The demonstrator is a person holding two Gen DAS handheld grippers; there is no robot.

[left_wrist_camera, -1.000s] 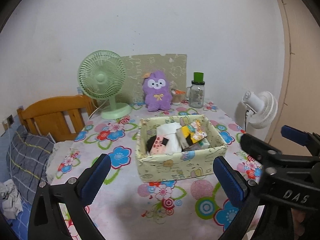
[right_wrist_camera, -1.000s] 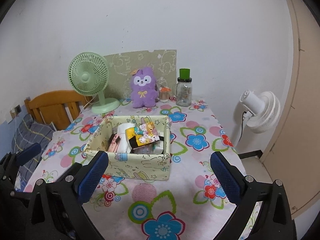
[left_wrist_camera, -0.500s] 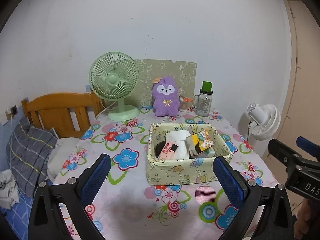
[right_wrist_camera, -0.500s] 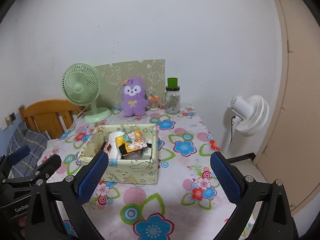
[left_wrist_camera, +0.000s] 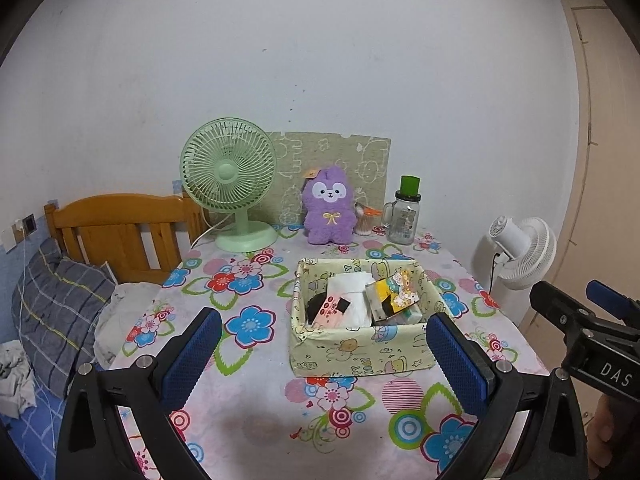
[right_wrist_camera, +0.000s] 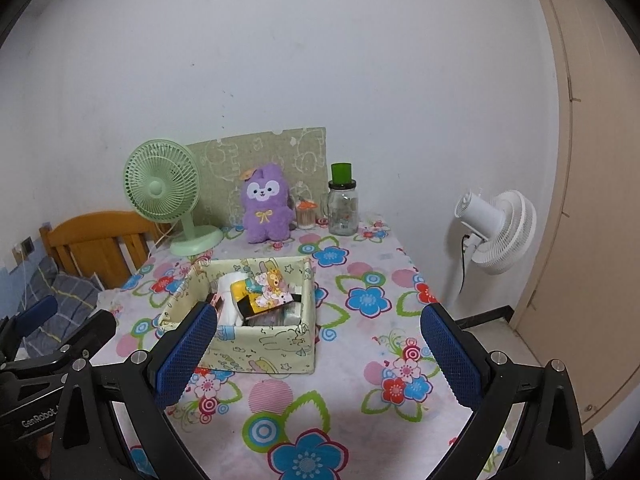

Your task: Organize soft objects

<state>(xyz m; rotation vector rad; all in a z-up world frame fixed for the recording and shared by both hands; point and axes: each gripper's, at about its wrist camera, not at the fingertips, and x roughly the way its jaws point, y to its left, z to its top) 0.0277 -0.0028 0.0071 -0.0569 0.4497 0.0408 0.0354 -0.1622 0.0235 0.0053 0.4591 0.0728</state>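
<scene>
A pale green fabric storage box (left_wrist_camera: pixel 360 354) (right_wrist_camera: pixel 260 350) stands mid-table and holds several soft items, among them a white bundle (left_wrist_camera: pixel 352 292) and a yellow cartoon-print pouch (left_wrist_camera: pixel 394 290) (right_wrist_camera: pixel 262 290). A purple plush toy (left_wrist_camera: pixel 329 210) (right_wrist_camera: pixel 265 208) sits upright at the back by the wall. My left gripper (left_wrist_camera: pixel 322 356) is open and empty, held above the table's near edge in front of the box. My right gripper (right_wrist_camera: pixel 318 354) is open and empty, to the right of the left one, which shows in the right wrist view (right_wrist_camera: pixel 48 344).
A green desk fan (left_wrist_camera: pixel 232 184) stands back left, a glass jar with a green lid (left_wrist_camera: pixel 404 216) back right, a patterned board (left_wrist_camera: pixel 332 160) against the wall. A white floor fan (left_wrist_camera: pixel 520 248) stands right of the table, a wooden bed headboard (left_wrist_camera: pixel 116 232) left.
Both grippers have pulled back and up from the table, so the box and the toy look smaller and farther. Both stay open and empty.
</scene>
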